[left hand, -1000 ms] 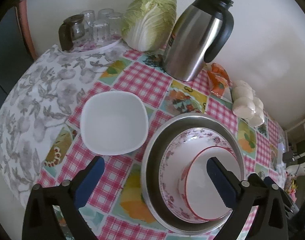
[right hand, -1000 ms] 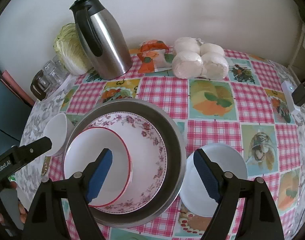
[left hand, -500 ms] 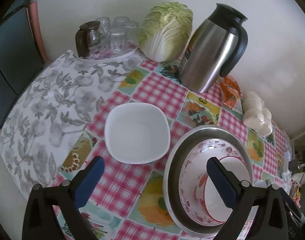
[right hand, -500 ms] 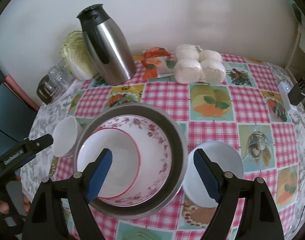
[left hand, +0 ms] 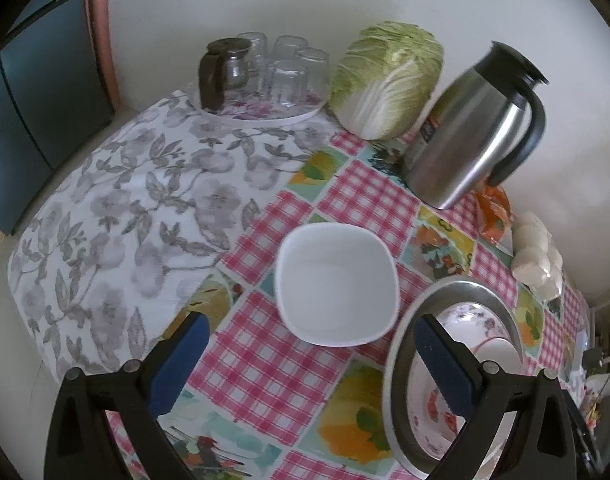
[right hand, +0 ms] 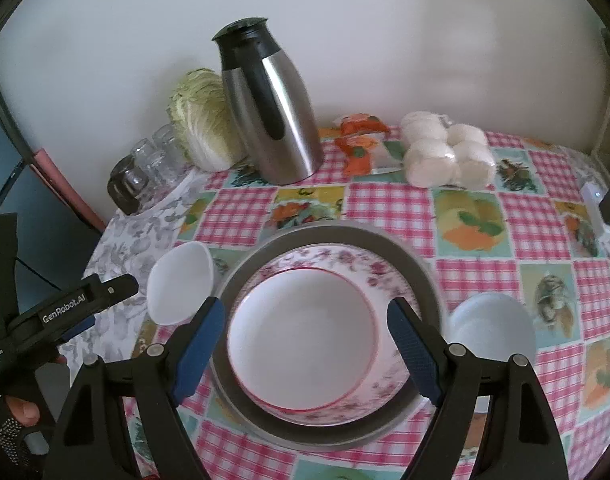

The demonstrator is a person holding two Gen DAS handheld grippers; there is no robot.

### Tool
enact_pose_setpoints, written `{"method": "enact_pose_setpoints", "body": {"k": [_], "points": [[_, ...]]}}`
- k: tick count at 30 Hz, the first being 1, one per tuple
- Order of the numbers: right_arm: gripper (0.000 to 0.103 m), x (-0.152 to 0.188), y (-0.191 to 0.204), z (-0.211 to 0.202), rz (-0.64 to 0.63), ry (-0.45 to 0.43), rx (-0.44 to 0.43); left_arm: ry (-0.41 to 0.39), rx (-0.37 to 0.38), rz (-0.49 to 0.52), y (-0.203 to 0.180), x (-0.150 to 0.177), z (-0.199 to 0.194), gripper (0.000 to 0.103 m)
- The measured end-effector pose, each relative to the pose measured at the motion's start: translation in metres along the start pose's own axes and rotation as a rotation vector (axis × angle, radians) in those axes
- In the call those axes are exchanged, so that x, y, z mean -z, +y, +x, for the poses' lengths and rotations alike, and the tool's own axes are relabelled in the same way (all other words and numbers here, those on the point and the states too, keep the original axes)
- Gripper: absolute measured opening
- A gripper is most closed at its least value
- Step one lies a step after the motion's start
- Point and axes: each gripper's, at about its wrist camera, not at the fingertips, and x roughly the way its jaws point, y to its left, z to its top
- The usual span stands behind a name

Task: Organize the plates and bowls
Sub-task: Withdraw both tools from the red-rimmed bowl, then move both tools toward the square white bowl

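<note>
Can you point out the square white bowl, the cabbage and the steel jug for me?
square white bowl (left hand: pixel 336 284), left wrist view, on its inner floor.
cabbage (left hand: pixel 385 84), left wrist view, on its leafy side.
steel jug (right hand: pixel 279 120), right wrist view, on its metal body.

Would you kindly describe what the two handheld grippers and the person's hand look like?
Both are black plastic frames with two angled fingers. The left gripper and right gripper carry ribbed dark-blue pads and small silver pivot screws. From the right wrist view, the left gripper's side bears white "GenRobot.AI" lettering. The hand holding it wears a dark fingerless glove with a speckled patch.
</note>
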Motion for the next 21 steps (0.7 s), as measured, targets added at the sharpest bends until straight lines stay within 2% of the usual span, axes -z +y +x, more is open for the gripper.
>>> {"method": "enact_pose_setpoints", "body": {"k": [8,15,21], "points": [[0.084,0.007,0.011,0.015,0.003,-0.005,0.038,0.014,0.002,-0.046,0.028,-0.009,0.009,0.103],[0.084,0.007,0.028,0.025,-0.038,-0.002,0.056,0.023,0.011,-0.126,0.058,-0.015,0.018,0.103],[0.084,0.002,0.048,0.028,-0.085,0.011,0.064,0.027,0.042,-0.155,0.067,-0.018,0.024,0.103]]}}
